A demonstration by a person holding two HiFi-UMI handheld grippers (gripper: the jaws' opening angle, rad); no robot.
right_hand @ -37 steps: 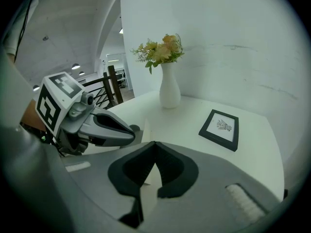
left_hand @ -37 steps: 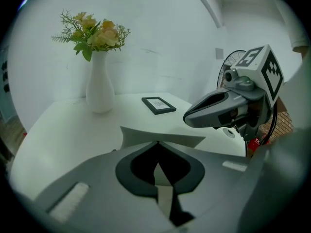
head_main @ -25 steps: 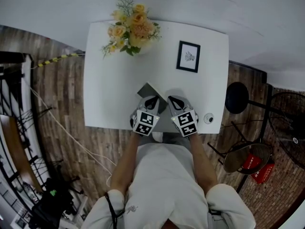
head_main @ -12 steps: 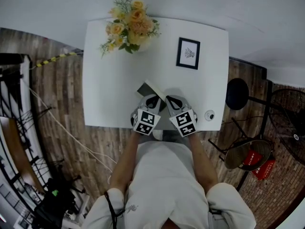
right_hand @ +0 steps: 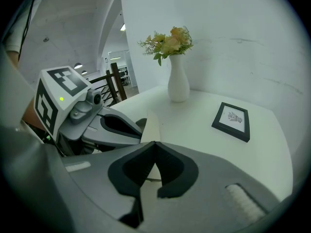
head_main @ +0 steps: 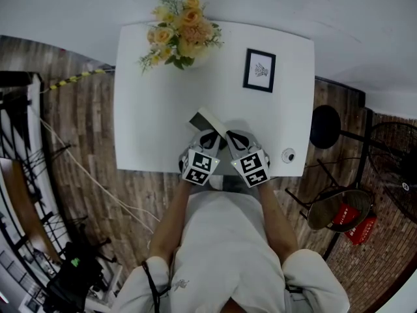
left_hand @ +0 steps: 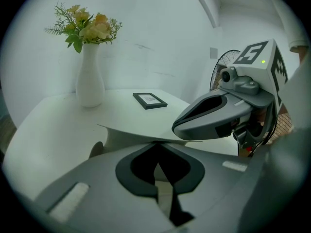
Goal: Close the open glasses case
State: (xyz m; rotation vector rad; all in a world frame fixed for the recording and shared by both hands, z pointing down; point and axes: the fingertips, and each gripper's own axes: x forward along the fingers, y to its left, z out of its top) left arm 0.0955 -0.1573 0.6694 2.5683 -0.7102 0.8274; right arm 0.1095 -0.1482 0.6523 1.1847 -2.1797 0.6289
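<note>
Pale and thin, the lid (left_hand: 131, 132) of the glasses case (head_main: 208, 120) is clenched by the left gripper (left_hand: 158, 141) and right gripper (right_hand: 152, 143) together, so it could be creased if pulled unevenly.

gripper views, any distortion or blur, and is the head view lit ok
Head view: fisheye bows the edges of the white table; light is flat, shadows faint. Left gripper view: dark round vignette; the white vase of yellow flowers is sharp, the pale glasses case flap near the lens soft. Right gripper view: same vignette; the black picture frame is sharp.
</note>
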